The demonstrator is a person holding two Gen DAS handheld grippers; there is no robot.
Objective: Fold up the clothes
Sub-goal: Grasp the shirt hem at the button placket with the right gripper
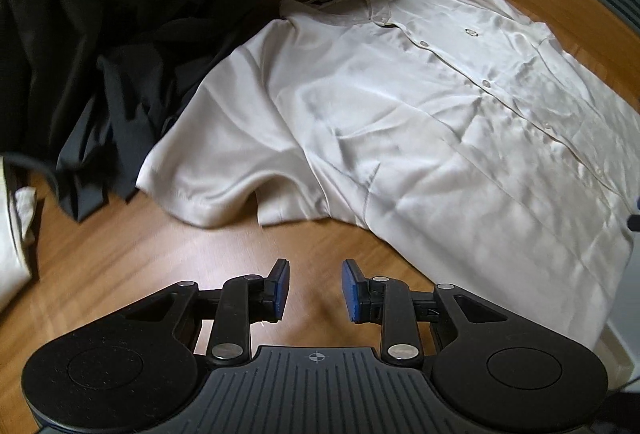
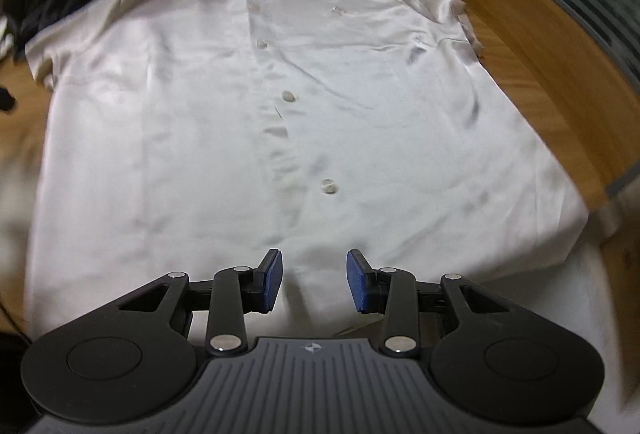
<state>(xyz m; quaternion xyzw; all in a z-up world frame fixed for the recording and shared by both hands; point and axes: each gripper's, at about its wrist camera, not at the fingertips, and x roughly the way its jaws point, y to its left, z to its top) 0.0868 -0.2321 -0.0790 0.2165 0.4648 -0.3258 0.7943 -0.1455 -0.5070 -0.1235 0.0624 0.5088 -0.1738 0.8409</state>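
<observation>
Both grippers, left gripper (image 1: 314, 290) over bare wooden table (image 1: 160, 254) and right gripper (image 2: 314, 282) over the hem, stand partly parted, gripping nothing. White shirt (image 2: 280, 114) lies flat mid-frame, buttoned, collar far; dark clothes (image 1: 100, 54) heap upper left

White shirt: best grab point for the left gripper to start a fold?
Take the white shirt by its near sleeve hem, coming low from the bare table side. That edge ripples up off the wood, so a finger can slide under; the body lies flat.
</observation>
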